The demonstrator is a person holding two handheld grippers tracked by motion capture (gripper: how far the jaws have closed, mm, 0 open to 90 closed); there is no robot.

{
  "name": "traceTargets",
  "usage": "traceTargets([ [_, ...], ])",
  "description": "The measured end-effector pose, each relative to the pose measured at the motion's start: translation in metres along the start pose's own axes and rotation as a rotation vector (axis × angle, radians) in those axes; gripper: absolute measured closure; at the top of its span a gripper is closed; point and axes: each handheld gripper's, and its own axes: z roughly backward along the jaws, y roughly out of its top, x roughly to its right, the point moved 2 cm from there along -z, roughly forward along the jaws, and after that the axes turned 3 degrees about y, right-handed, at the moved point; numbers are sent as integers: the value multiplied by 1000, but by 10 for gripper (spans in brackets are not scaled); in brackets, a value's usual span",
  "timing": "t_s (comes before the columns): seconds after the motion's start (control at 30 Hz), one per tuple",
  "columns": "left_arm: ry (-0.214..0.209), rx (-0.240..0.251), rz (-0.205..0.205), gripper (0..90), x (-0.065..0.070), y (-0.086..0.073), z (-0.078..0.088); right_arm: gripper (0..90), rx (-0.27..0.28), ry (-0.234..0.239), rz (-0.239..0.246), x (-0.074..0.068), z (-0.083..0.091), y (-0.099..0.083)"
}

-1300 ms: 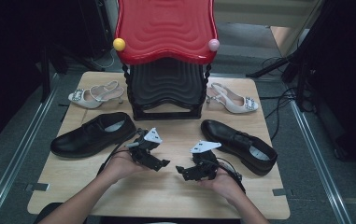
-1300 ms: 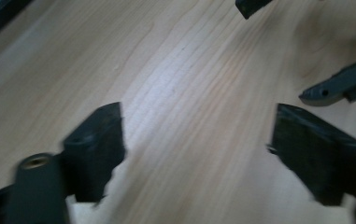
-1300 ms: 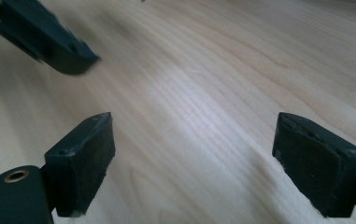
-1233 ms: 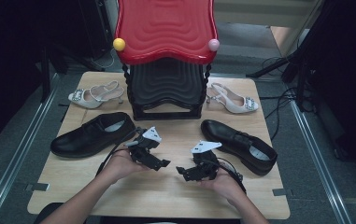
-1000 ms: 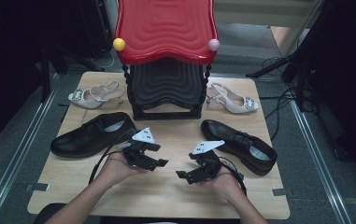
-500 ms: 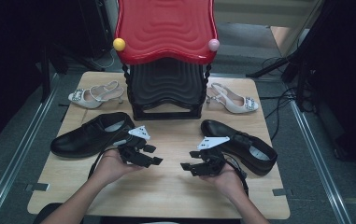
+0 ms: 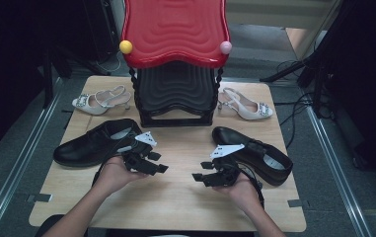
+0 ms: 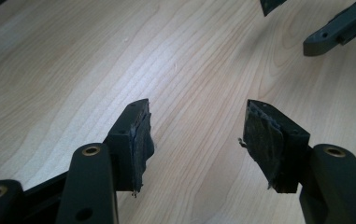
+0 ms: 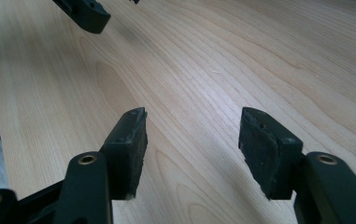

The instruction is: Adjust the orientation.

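Both grippers hover over bare wood near the table's (image 7: 175, 207) front, jaws spread wide and empty. The left gripper (image 7: 157, 167) sits just beside the left black shoe (image 7: 94, 145) — the right gripper (image 7: 201, 177) beside the right black shoe (image 7: 254, 153).

The black leather shoe (image 7: 94, 145) nearest my left hand lies on its sole at the left of the bench (image 7: 175, 197), toe pointing out to the left edge, its pale-lined opening facing up and turned toward the middle. Its mate, the other black shoe (image 7: 254, 154), lies on its sole at the right, heel toward the centre and toe angled to the near right corner, the laced top and light insole showing. The two sit well apart.
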Motion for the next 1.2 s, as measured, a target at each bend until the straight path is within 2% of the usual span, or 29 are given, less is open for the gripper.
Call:
traceTargets([
  [0.03,4,6,6,419,-2,0,3,430,0,0,2,0,0,0],
  [0.07,-9,17,30,419,-4,-1,9,431,-6,5,1,0,-1,0],
  [0.17,-22,33,43,424,-7,0,14,431,-9,7,-1,0,-1,0],
  [0.23,13,40,31,427,-9,1,22,431,-17,8,-2,0,-2,-1],
  [0.33,20,44,34,422,-13,1,28,432,-27,9,-1,0,-2,-1],
  [0.53,53,47,55,427,-25,-1,46,431,-29,6,-3,1,-2,-1],
  [0.67,99,24,76,429,-35,-4,54,430,-34,8,-6,1,-3,-2],
  [0.73,106,41,98,428,-43,-5,60,429,-39,9,-7,0,-3,-2],
  [0.87,126,50,108,428,-50,-6,67,428,-44,9,-7,0,-4,-2],
  [0.9,147,49,116,426,-55,-7,70,425,-49,10,-3,1,-5,-2],
  [0.93,147,49,116,422,-55,-7,70,425,-49,10,-3,1,-5,-2],
  [0.97,178,39,114,419,-60,-7,72,423,-53,9,-6,1,-5,-2],
  [1.03,177,38,117,419,-62,-7,74,422,-55,10,-9,1,-6,-2],
  [1.07,177,45,131,419,-68,-5,76,421,-53,13,-5,1,-6,-2],
  [1.2,179,37,156,425,-78,-1,75,422,-46,14,-10,0,-5,-1],
])
